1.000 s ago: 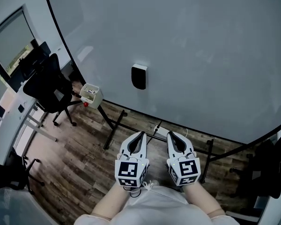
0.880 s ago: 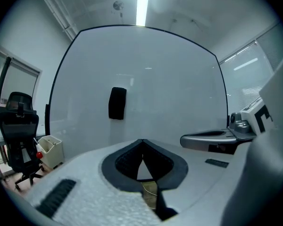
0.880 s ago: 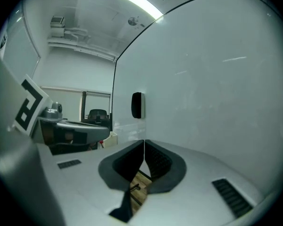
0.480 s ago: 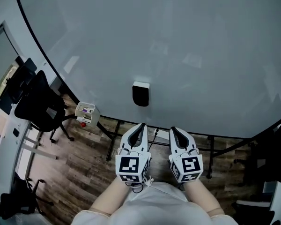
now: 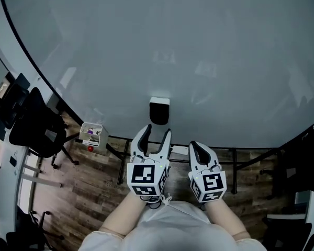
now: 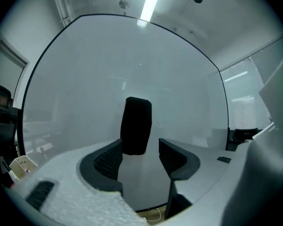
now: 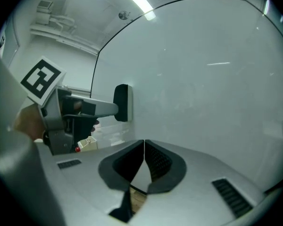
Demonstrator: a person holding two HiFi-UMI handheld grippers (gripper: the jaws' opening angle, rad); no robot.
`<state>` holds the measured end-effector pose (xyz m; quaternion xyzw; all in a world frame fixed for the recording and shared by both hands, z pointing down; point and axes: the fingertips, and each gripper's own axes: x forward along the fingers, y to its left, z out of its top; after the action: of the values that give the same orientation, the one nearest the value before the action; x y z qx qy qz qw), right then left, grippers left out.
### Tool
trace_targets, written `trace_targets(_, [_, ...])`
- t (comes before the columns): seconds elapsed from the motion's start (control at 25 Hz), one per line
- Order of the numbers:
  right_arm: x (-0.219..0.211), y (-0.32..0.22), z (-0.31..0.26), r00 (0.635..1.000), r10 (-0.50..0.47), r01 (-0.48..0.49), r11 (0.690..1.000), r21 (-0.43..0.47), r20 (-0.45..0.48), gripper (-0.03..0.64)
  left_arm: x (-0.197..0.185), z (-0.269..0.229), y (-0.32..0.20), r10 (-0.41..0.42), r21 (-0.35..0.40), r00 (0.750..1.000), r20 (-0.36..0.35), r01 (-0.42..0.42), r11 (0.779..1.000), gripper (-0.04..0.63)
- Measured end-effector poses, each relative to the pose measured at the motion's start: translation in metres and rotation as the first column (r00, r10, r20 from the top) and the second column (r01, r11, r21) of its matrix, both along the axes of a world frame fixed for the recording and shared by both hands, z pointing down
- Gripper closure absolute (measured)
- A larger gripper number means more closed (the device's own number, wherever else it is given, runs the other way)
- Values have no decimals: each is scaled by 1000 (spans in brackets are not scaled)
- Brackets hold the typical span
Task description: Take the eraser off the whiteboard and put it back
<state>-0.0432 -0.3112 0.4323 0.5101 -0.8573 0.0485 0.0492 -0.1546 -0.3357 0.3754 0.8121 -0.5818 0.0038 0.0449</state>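
eraser (image 5: 158, 113) sits long-axis vertical on whiteboard (image 5: 199, 46); left tool (image 5: 157, 130) opening empty before it, right tool (image 5: 193, 145) together.

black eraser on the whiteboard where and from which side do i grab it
Grip the upright black eraser across its long side edges, coming straight at the whiteboard: it's tall and narrow. The left claw, jaws opening, has the eraser lined up between them, untouched.
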Motion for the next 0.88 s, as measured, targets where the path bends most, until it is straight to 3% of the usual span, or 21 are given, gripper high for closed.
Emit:
trace_targets(0.08, [-1,-3,2,1000,11,-11,1000,0,-8,589,-3,-3,-8,-11,2,1000,-4,11,1000,343])
trace_targets(0.24, [-1,-5,7,1000,27,-27,1000,-8,-13,589,-4,-13,-24,-38,51,998,55,35,998,309])
trace_targets(0.48, [2,-9,12,998,39,-40,999,-6,-51,589,5,-18,-43,-13,57,998,59,9,998,305])
trace_targets(0.88, [9,-16,9,997,57,-57,998,0,-49,589,-2,-22,-52,-95,111,993,67,88,990,310])
